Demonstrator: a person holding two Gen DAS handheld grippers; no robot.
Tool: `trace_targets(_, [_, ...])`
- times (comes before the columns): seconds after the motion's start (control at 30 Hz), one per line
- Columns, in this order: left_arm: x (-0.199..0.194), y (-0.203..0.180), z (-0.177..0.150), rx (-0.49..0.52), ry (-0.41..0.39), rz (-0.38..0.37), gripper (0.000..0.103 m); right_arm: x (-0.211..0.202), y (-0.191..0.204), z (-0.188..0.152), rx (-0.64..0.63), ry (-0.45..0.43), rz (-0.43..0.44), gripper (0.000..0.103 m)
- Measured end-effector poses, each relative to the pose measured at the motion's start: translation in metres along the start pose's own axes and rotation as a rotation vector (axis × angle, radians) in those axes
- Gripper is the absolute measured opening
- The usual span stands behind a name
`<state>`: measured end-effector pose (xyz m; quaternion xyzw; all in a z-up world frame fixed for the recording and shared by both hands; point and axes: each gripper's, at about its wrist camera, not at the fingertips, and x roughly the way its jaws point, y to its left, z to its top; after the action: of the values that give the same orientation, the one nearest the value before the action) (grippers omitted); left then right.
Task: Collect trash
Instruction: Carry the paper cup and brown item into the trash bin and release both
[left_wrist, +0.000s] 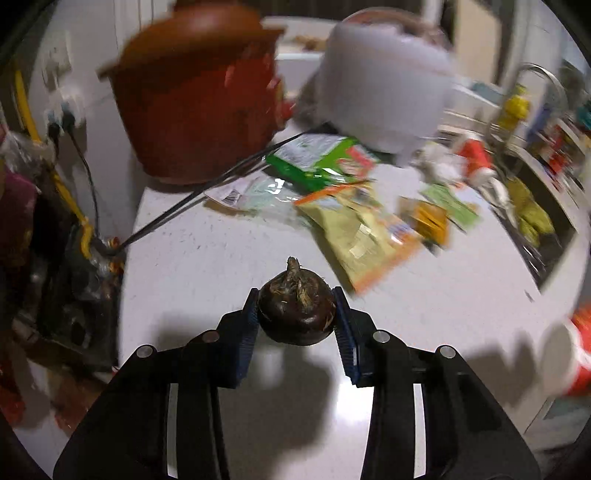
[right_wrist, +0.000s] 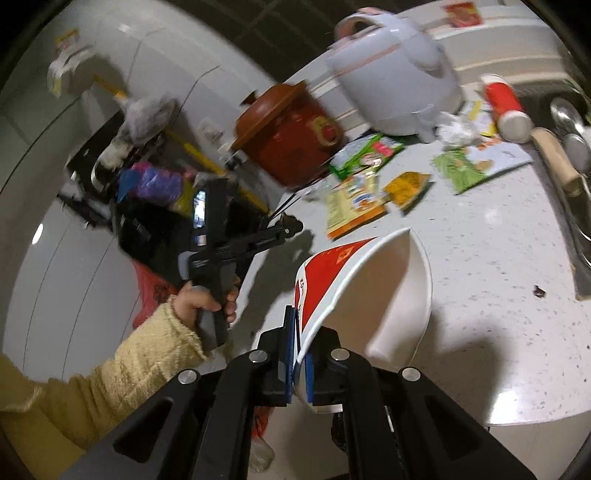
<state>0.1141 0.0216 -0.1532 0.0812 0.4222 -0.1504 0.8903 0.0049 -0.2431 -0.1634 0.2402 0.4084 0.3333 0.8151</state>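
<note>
My left gripper (left_wrist: 296, 314) is shut on a dark brown water chestnut (left_wrist: 296, 312) with a dry stalk, held above the white countertop (left_wrist: 207, 266). In the right wrist view the left gripper (right_wrist: 291, 226) shows at the counter's left edge, held by a hand in a yellow sleeve. My right gripper (right_wrist: 301, 354) is shut on the rim of a red and white paper cup (right_wrist: 369, 291), tilted with its mouth toward the counter. Several snack wrappers (left_wrist: 354, 225) lie on the counter; they also show in the right wrist view (right_wrist: 354, 206).
A brown clay pot (left_wrist: 195, 92) and a white rice cooker (left_wrist: 384, 81) stand at the back. A sink (left_wrist: 535, 221) with yellow gloves is at the right. A red bottle (right_wrist: 506, 110), crumpled tissue (right_wrist: 456, 131) and a knife (right_wrist: 561, 166) lie near the sink. Bags (right_wrist: 155, 188) hang left of the counter.
</note>
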Motion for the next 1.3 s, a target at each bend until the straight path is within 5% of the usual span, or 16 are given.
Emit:
trace_targets(0.2, [-0.083,-0.019,-0.079,0.036,0.032,-0.103,0.038,0.013,0.034,-0.027,-0.137,0.160,0.060,0.006])
trace_targets(0.43, [-0.088,-0.043,-0.176,-0.002,0.253,-0.214,0.038,0.046,0.047,-0.091,-0.180,0.407,0.074,0.006])
trace_targets(0.73, [0.034,-0.059,-0.286,-0.093,0.502,-0.220,0.038,0.113,-0.013,-0.188,-0.132,0.623,-0.114,0.006])
trace_targets(0.87, [0.110,-0.061,-0.325,-0.159,0.569,-0.209,0.038,0.162,-0.070,-0.233,-0.036,0.669,-0.208,0.006])
trace_targets(1.07, [0.223,-0.058,-0.382,-0.119,0.722,-0.113,0.038,0.232,-0.157,-0.279,0.063,0.704,-0.382,0.006])
trace_targets(1.1, [0.238,-0.054,-0.389,-0.113,0.751,-0.077,0.044,0.242,-0.171,-0.284,0.073,0.707,-0.409,0.006])
trace_targets(1.13, [0.248,-0.050,-0.396,-0.120,0.781,-0.048,0.063,0.252,-0.183,-0.289,0.077,0.710,-0.446,0.007])
trace_targets(1.2, [0.266,-0.043,-0.406,-0.141,0.839,0.007,0.085,0.263,-0.201,-0.295,0.085,0.709,-0.510,0.028])
trace_targets(1.23, [0.270,-0.039,-0.410,-0.154,0.846,0.026,0.085,0.268,-0.209,-0.298,0.088,0.709,-0.552,0.063])
trace_targets(1.27, [0.272,-0.036,-0.412,-0.169,0.852,0.034,0.086,0.271,-0.212,-0.300,0.080,0.704,-0.590,0.074])
trace_targets(1.3, [0.271,-0.036,-0.414,-0.176,0.857,0.039,0.087,0.272,-0.214,-0.302,0.079,0.703,-0.595,0.074])
